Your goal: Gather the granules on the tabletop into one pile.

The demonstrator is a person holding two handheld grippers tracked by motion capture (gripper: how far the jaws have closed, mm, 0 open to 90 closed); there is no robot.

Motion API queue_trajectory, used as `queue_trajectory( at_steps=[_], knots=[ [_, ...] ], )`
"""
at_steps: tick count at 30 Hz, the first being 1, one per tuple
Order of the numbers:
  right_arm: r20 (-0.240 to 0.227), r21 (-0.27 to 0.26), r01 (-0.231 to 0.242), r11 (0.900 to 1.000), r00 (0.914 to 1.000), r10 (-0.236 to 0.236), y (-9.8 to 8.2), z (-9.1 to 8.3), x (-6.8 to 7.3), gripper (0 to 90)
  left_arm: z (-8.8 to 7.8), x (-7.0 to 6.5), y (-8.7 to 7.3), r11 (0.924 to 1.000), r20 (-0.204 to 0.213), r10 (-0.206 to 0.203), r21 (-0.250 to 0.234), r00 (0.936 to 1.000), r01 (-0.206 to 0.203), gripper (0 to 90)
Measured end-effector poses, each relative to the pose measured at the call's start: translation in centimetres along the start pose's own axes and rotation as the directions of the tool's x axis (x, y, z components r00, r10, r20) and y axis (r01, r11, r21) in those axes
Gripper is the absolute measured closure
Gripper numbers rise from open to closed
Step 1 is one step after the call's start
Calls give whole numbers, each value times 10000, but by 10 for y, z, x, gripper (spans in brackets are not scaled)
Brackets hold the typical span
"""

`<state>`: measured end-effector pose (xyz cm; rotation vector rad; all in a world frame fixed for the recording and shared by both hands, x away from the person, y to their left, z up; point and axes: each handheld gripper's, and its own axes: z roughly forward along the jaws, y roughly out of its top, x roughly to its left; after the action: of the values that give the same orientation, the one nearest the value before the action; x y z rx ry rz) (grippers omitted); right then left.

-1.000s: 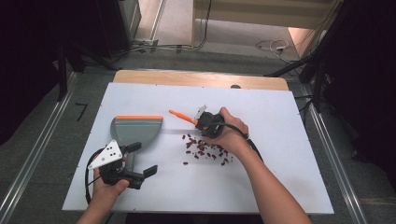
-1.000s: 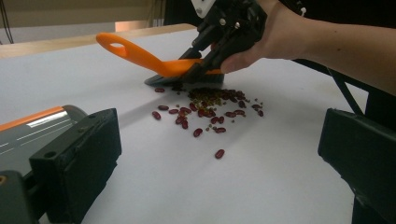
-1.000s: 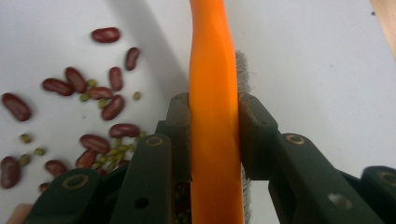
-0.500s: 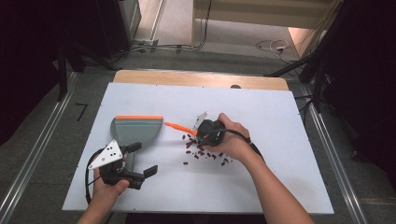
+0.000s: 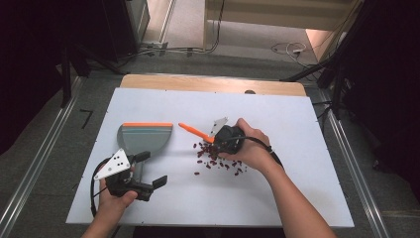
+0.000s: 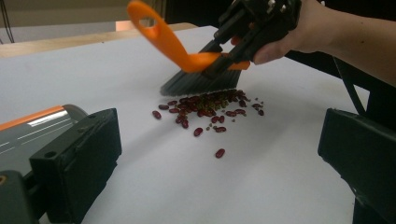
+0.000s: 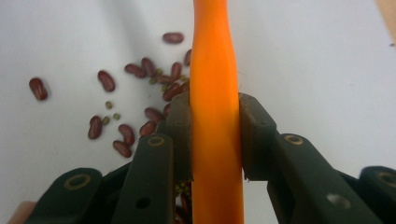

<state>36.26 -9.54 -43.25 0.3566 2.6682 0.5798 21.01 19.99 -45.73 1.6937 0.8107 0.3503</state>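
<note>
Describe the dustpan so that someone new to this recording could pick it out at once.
Start at the white table and look to its left half, left of the scattered red beans. There the dustpan lies flat, just beyond the left gripper. It is the only broad grey thing there, with an orange strip along its far edge.

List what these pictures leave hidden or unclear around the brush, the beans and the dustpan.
- Brush bristles: in the right gripper view, hidden beneath the right gripper and the handle.
- Beans: in the high view, too small to count; some lie under the right hand.
- Dustpan: in the left gripper view, cut off by the left edge and partly covered by the left gripper.
</note>
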Motion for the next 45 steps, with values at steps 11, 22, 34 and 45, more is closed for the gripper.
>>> queue_trajectory(
  at_steps=[11,22,34,45],
  knots=[
    [-664,-471,-1600,9860,9854,1567,23,-29,12,686,-1,0,1,10000,-51,16,-15,10000,-16,4],
    [-2855,-101,-2782,9605,9213,2639,41,-12,48,687,-3,1,1,9999,-54,63,-82,10000,-63,4],
    [-3563,499,-4448,8943,8285,4320,36,18,36,690,-3,1,1,10000,-43,44,-71,10000,-45,4],
    [-3144,755,-5531,8297,7764,5462,11,26,5,686,-4,2,1,10000,-55,47,-82,10000,-47,4]
  ],
)
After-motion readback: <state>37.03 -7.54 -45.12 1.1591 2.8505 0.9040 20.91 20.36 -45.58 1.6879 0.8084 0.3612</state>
